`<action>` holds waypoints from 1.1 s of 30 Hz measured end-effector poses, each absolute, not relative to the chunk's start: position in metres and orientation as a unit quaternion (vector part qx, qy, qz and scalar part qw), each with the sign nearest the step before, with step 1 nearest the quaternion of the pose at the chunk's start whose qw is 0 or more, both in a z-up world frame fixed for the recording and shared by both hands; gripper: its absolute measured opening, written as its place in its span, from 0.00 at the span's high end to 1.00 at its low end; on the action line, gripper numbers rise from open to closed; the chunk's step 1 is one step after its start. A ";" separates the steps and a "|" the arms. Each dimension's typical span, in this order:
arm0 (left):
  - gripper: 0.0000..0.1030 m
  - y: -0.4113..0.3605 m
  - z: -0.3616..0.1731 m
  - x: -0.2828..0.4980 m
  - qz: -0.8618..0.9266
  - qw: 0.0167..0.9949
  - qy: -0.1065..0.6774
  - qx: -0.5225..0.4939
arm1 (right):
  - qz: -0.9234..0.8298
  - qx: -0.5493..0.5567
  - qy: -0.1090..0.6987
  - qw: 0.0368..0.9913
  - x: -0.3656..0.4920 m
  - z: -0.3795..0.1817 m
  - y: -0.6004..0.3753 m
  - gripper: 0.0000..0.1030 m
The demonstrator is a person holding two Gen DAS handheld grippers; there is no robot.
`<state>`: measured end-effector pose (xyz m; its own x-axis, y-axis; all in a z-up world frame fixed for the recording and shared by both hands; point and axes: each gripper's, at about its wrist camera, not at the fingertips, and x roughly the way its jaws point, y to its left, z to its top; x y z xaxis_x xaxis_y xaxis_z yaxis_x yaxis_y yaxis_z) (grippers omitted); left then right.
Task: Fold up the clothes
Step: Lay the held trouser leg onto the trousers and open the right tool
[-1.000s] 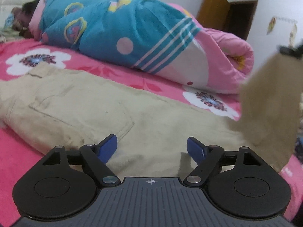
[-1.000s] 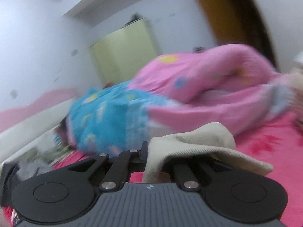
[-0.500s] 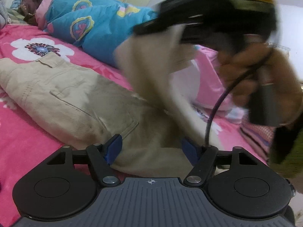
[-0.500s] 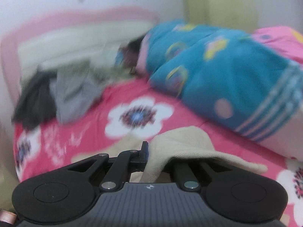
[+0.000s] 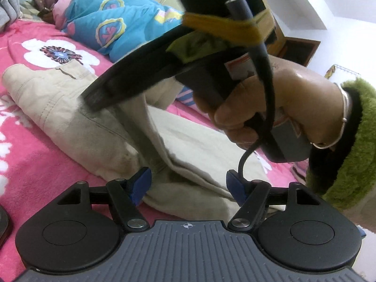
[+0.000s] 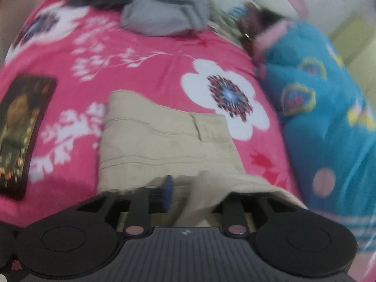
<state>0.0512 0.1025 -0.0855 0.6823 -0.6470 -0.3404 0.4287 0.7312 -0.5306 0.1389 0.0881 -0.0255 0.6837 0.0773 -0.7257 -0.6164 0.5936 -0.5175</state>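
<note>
Beige trousers [image 5: 58, 108] lie across the pink floral bedsheet [image 5: 28, 145], waistband to the far left. My left gripper [image 5: 188, 188] stands open low over their folded middle, blue pads either side of the crease and apart from it. A hand [image 5: 270, 108] carries the right tool just in front of it, above the trousers. In the right wrist view my right gripper [image 6: 195, 192] points down at the trousers' waist end [image 6: 164, 141]. Its jaws are opening, and the carried trouser leg [image 6: 211, 188] still lies loosely between them, draped over the right finger.
A rolled blue and pink quilt [image 5: 112, 23] with someone under it runs along the far side of the bed. Grey garments [image 6: 164, 11] are piled near the headboard. A dark phone [image 6: 21, 136] lies on the sheet left of the trousers. A green fuzzy sleeve [image 5: 347, 152] fills the right.
The right gripper swung from the right across the bed and down over the trousers, carrying the leg toward the waistband, and its jaws have parted. The left gripper shifted slightly along the trousers.
</note>
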 end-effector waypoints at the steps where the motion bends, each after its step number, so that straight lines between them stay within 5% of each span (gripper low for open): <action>1: 0.31 0.103 -0.086 0.051 -0.301 0.893 0.261 -0.209 | 0.210 -0.413 0.332 0.822 0.135 -0.027 0.091 0.59; 12: 0.29 0.100 -0.089 0.052 -0.294 0.899 0.258 -0.198 | 0.206 -0.493 0.338 0.775 0.128 -0.027 0.116 0.55; 19: 0.28 0.102 -0.089 0.051 -0.292 0.900 0.256 -0.197 | 0.223 -0.372 0.392 0.811 0.142 0.006 0.106 0.37; 33: 0.25 0.108 -0.092 0.049 -0.290 0.901 0.251 -0.201 | 0.248 -0.257 0.395 0.846 0.136 0.043 0.087 0.30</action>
<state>0.0486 0.1080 -0.0918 0.7055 -0.6242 -0.3356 0.4228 0.7508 -0.5075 0.1359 0.0871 0.0427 0.5646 0.2176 -0.7961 -0.6236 0.7444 -0.2389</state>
